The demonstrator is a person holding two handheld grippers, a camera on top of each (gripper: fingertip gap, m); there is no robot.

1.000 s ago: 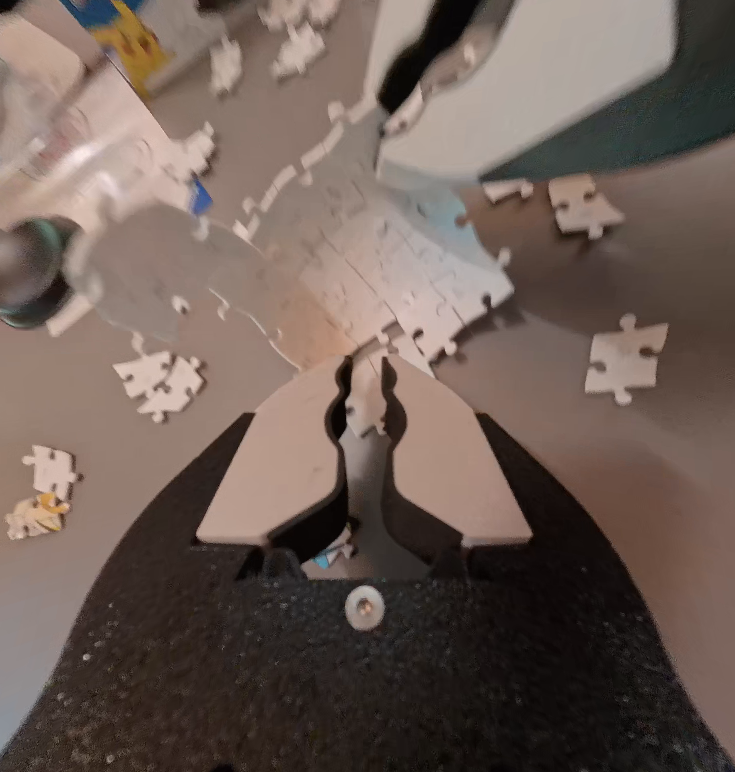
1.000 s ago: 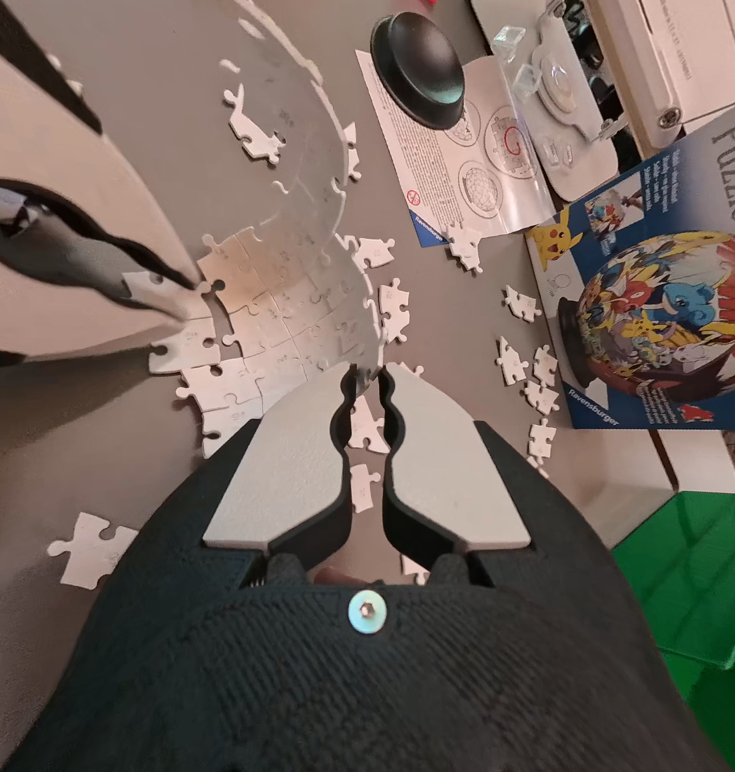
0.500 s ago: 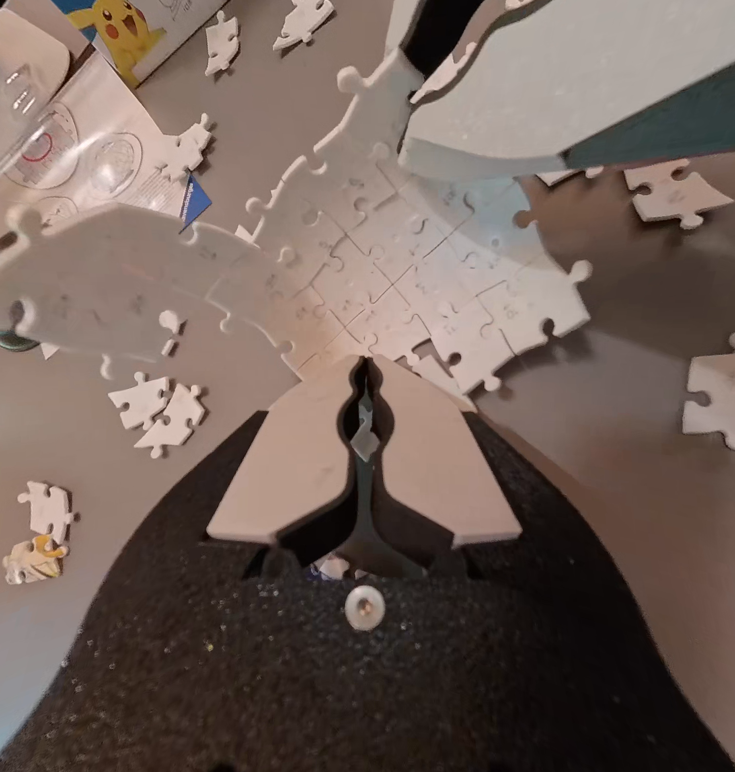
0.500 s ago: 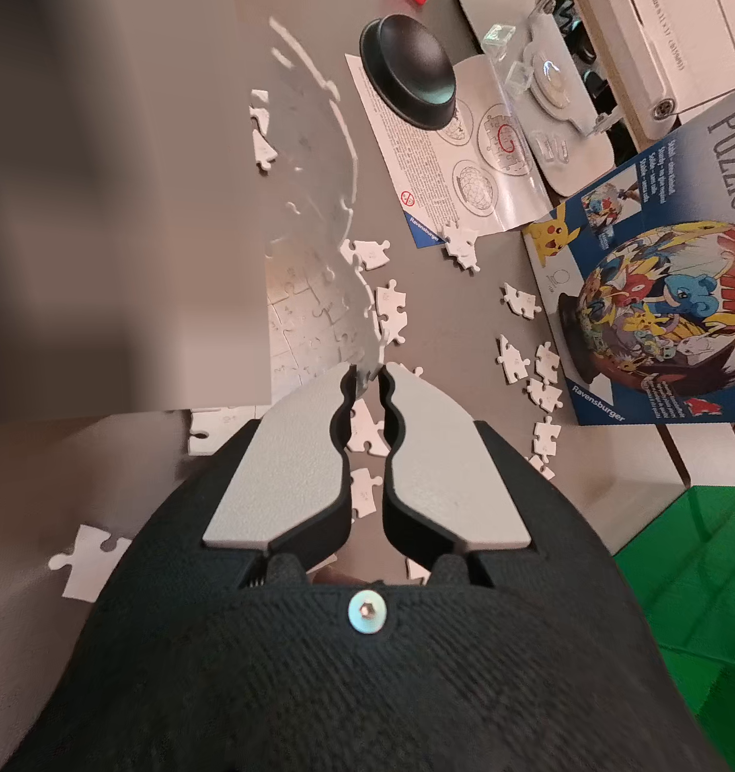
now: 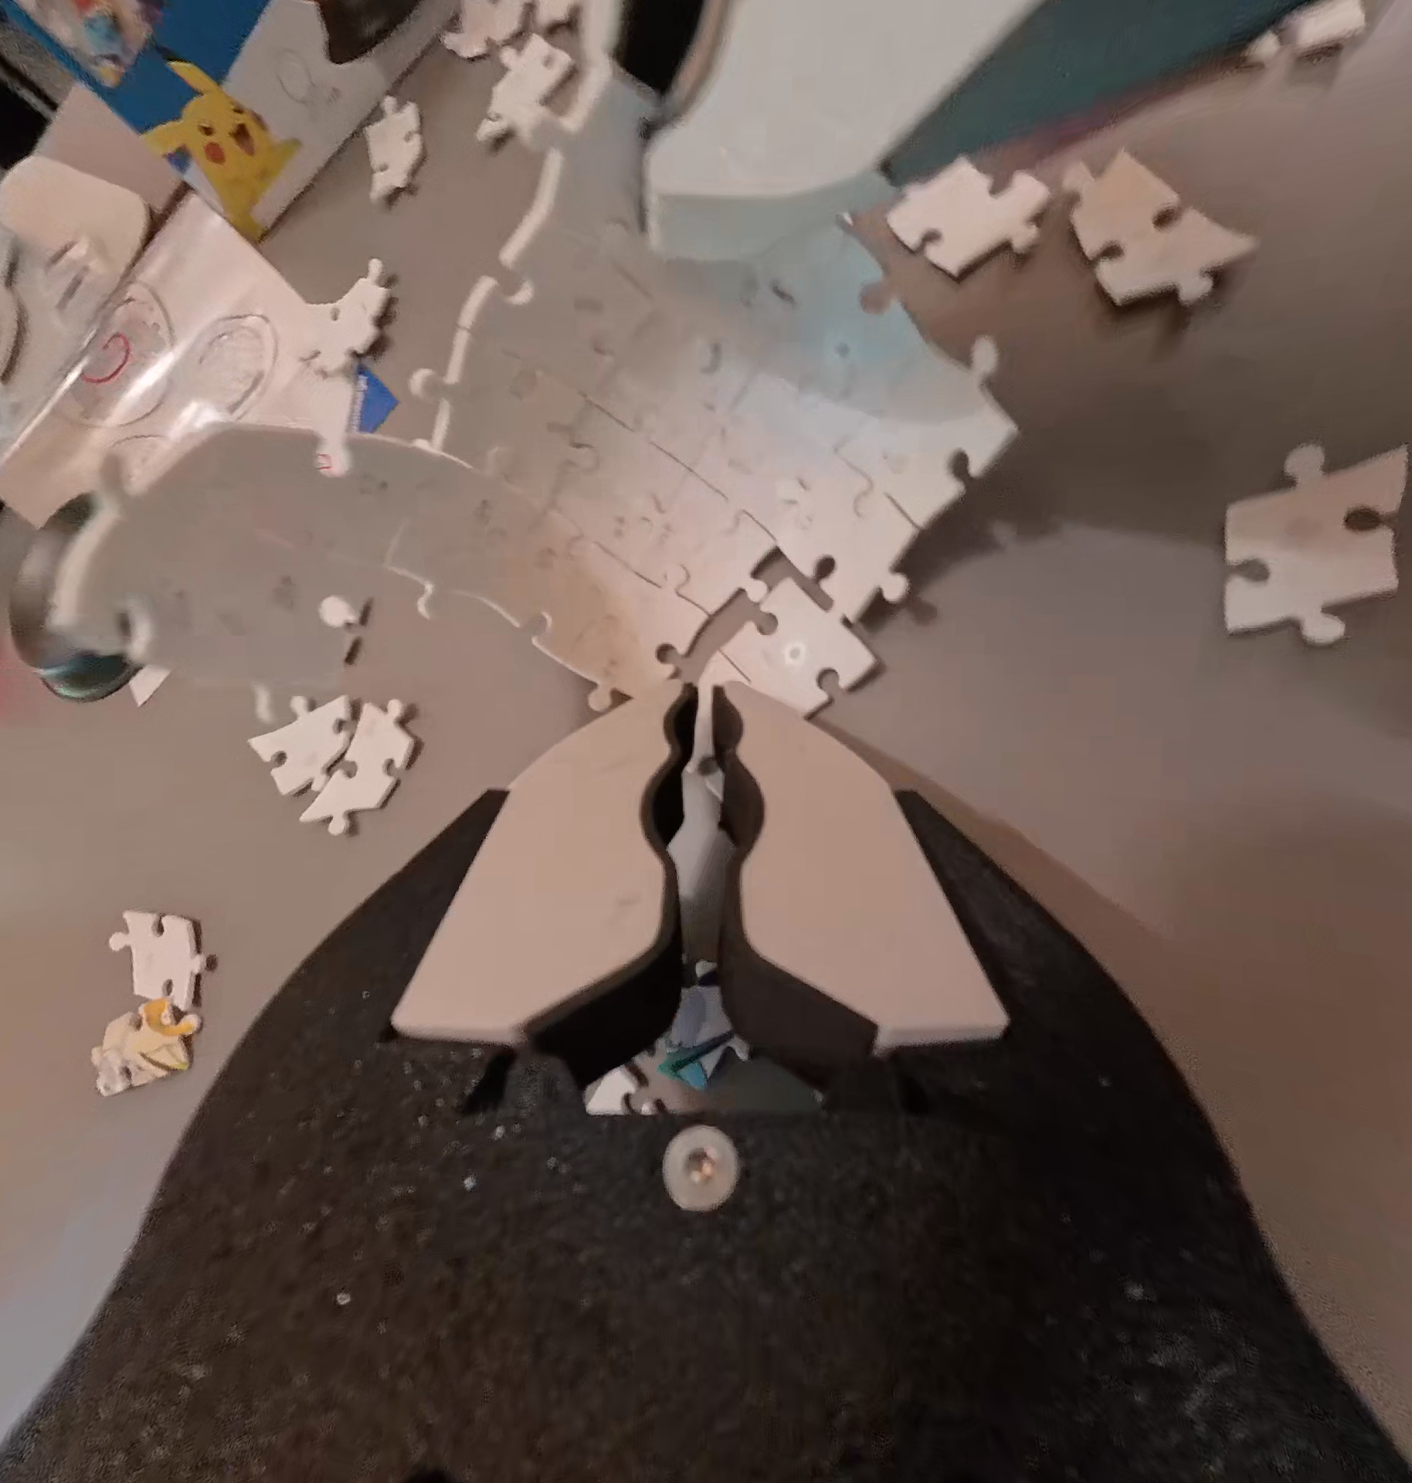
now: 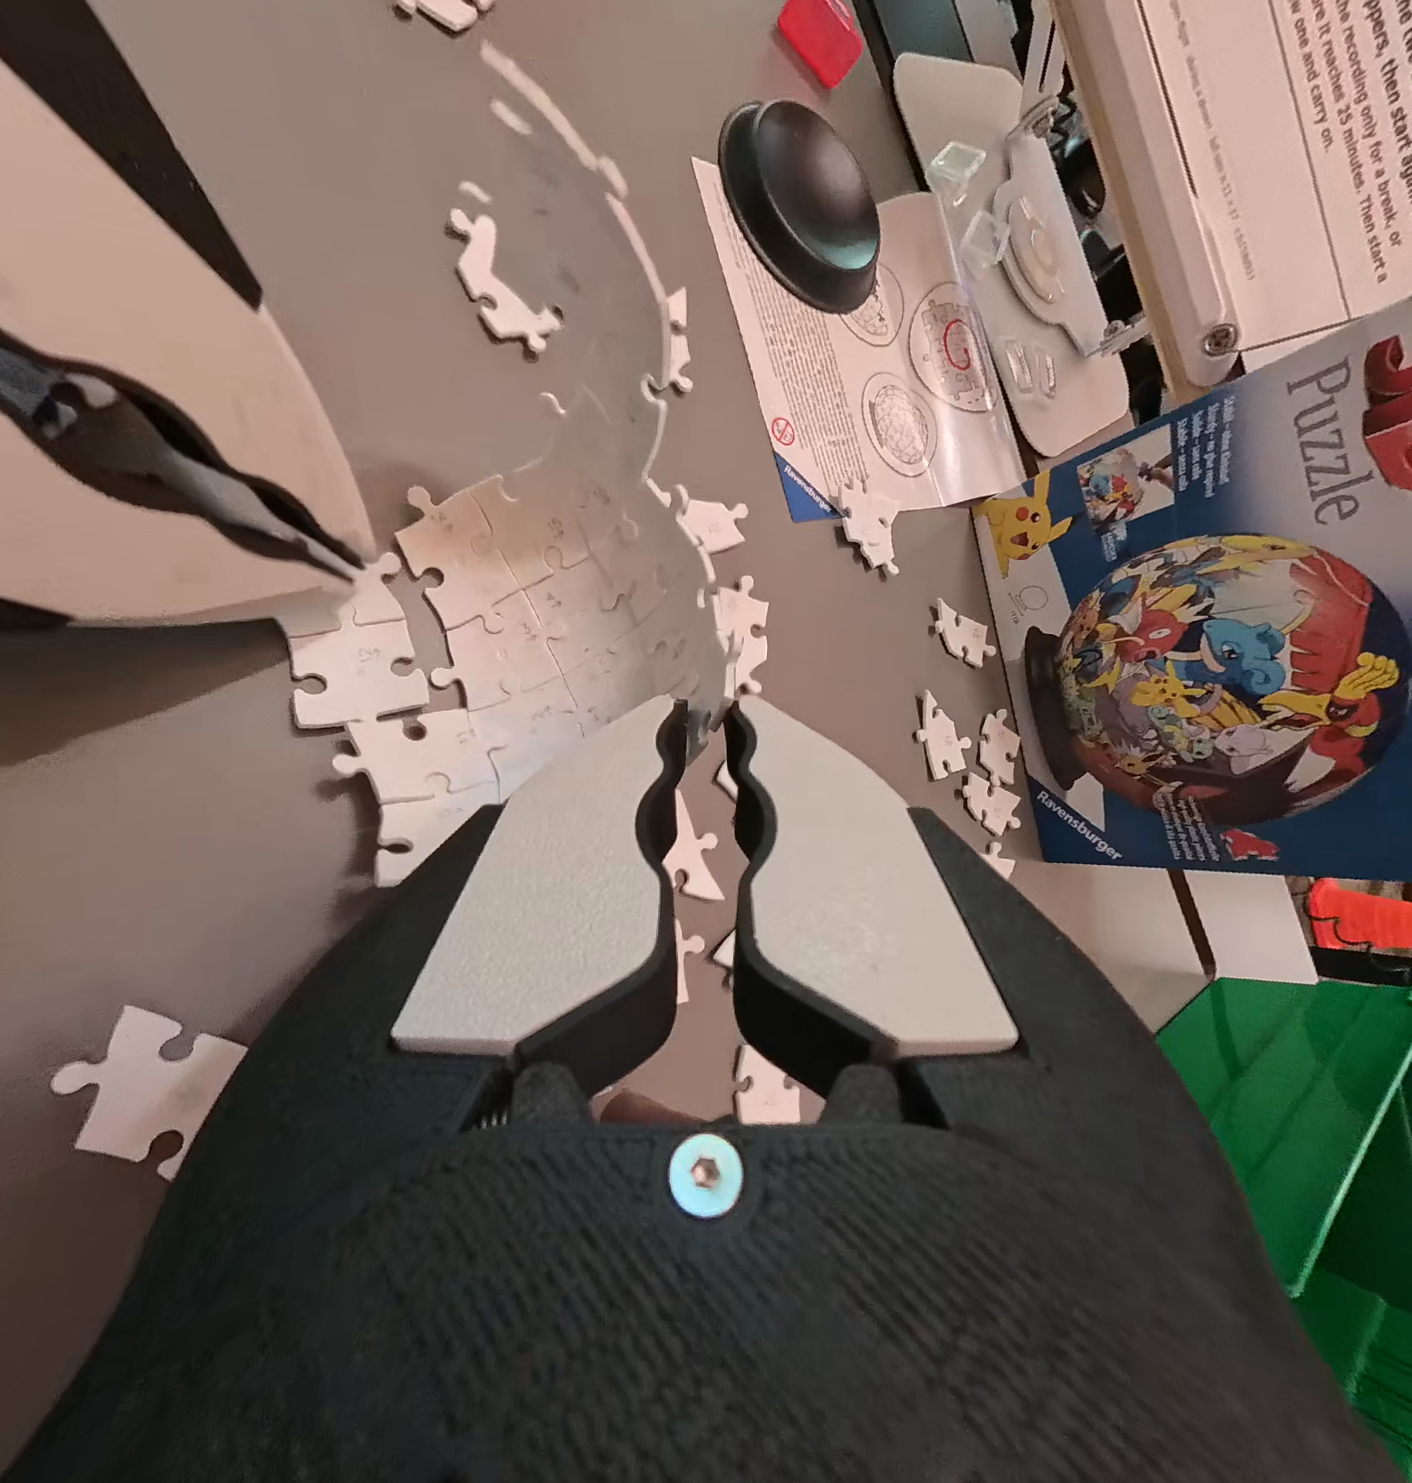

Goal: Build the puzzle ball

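Left gripper [image 5: 704, 700] is pinched on a single loose piece [image 5: 699, 810], held edge-on between the jaws, tip right at the near edge of the curved puzzle shell [image 5: 687, 481]. Right gripper [image 6: 703, 714] is clamped on the shell's rim [image 6: 707, 706]; the shell [image 6: 542, 610] is held up off the grey table [image 6: 125, 843], white backs facing both cameras, a long curved strip arching away from the main patch. In the right wrist view the left gripper [image 6: 358, 562] is seen meeting the shell's far edge. Loose pieces [image 5: 1313, 546] are scattered on the table around the shell. Further out in the right wrist view, an instruction sheet [image 6: 831, 385] is seen with a black stand [image 6: 799, 217] on it, then the puzzle box [image 6: 1216, 642] and a green bin [image 6: 1329, 1123].
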